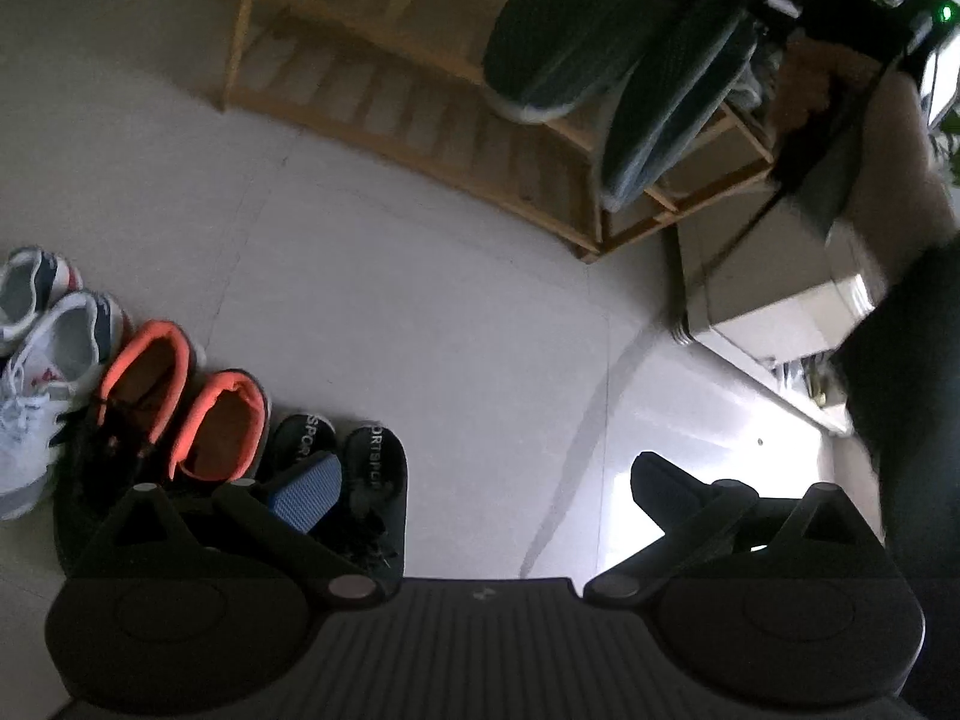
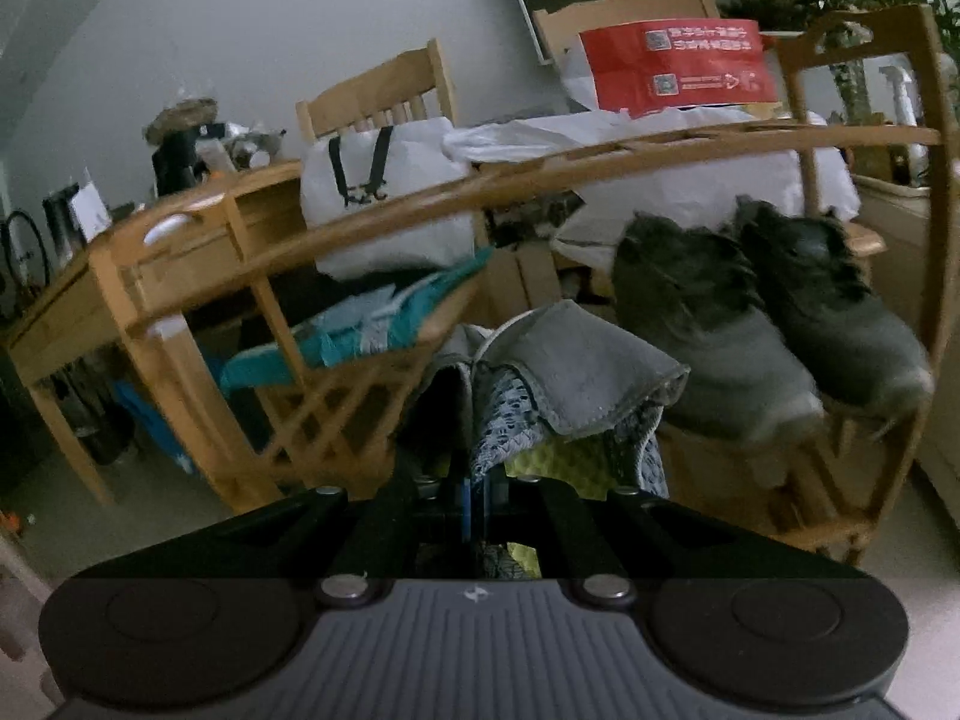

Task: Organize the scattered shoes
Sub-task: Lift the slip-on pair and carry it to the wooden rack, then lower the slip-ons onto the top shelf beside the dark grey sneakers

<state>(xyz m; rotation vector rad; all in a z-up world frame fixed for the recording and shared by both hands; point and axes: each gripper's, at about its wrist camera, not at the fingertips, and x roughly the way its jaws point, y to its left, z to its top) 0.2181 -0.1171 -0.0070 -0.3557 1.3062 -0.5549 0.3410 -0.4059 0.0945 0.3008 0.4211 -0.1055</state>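
Note:
In the left wrist view my left gripper [image 1: 480,480] is open and empty above the floor. Beside it stand a black slip-on pair [image 1: 360,480], an orange-lined pair [image 1: 186,414] and a white sneaker pair [image 1: 42,372] in a row. The right gripper [image 2: 474,498] is shut on the heel of a grey-blue knit shoe [image 2: 564,384], held in front of the wooden shoe rack [image 2: 360,204]. A dark grey pair [image 2: 774,312] sits on the rack's shelf to the right. In the left view two dark soles [image 1: 618,60] show against the rack [image 1: 420,96].
A wooden table [image 2: 180,228] and chairs [image 2: 384,102] with white bags stand behind the rack. A teal cloth [image 2: 372,318] lies on the rack's left. A grey cabinet [image 1: 774,276] stands right of the rack. Pale tiled floor [image 1: 420,300] lies in front.

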